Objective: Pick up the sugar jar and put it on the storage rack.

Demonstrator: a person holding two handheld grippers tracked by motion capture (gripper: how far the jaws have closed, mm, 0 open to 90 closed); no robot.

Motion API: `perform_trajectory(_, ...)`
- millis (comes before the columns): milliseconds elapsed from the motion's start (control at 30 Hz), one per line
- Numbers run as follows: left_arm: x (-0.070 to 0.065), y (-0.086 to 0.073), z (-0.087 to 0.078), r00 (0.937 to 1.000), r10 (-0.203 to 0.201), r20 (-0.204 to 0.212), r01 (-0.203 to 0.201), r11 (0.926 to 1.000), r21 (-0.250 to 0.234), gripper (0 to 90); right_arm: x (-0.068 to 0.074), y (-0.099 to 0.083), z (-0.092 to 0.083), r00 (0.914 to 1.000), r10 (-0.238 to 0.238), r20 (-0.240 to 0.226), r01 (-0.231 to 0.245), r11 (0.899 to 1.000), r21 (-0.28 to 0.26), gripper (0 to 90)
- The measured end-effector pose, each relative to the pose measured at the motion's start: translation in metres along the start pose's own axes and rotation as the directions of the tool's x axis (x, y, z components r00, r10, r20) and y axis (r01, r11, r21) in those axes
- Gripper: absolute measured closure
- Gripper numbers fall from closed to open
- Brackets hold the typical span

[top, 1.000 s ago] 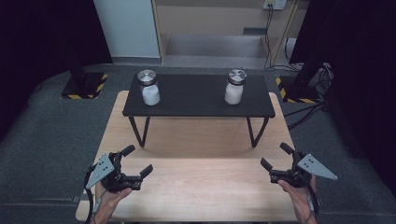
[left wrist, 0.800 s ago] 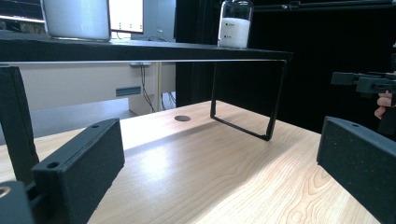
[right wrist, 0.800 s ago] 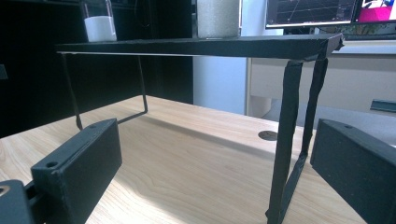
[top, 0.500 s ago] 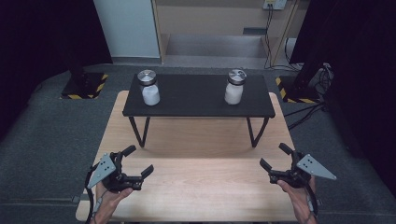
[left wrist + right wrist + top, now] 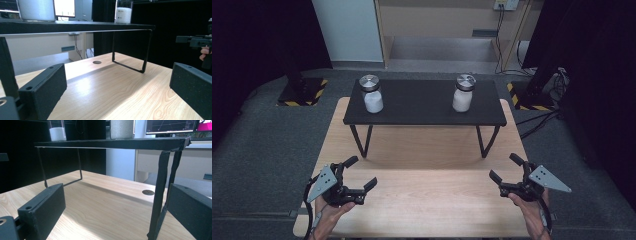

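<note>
High view: two jars [image 5: 372,94] [image 5: 463,93] on black shelf [image 5: 422,107], both claws [image 5: 359,174] [image 5: 507,169] wide and empty; raise yours level with jar bodies before closing.

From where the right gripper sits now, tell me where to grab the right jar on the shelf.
Take the right jar around its glass body below the metal lid, coming level from the front. It stands upright on the black shelf, and the right gripper is open.
</note>
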State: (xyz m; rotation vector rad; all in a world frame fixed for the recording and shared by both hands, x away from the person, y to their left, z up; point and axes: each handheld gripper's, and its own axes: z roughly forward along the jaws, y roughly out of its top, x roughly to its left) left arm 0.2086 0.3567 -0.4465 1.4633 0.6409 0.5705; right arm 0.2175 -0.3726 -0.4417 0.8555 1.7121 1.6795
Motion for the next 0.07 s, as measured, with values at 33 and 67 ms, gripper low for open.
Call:
perform_trajectory(33, -0.0001, 0.0003, 0.0005, 1.0000, 0.003, -0.001, -0.003, 1.0000, 0.001, 0.0, -0.0001, 0.0000, -0.0002, 1.0000, -0.002, -0.002, 0.002, 1.000, -0.004, 2.5)
perform_trajectory(67, -0.0006, 0.0008, 0.0009, 1.0000, 0.008, -0.003, -0.008, 1.0000, 0.005, 0.0, -0.0001, 0.0002, -0.0002, 1.0000, -0.003, -0.003, 0.003, 1.000, -0.006, 2.5)
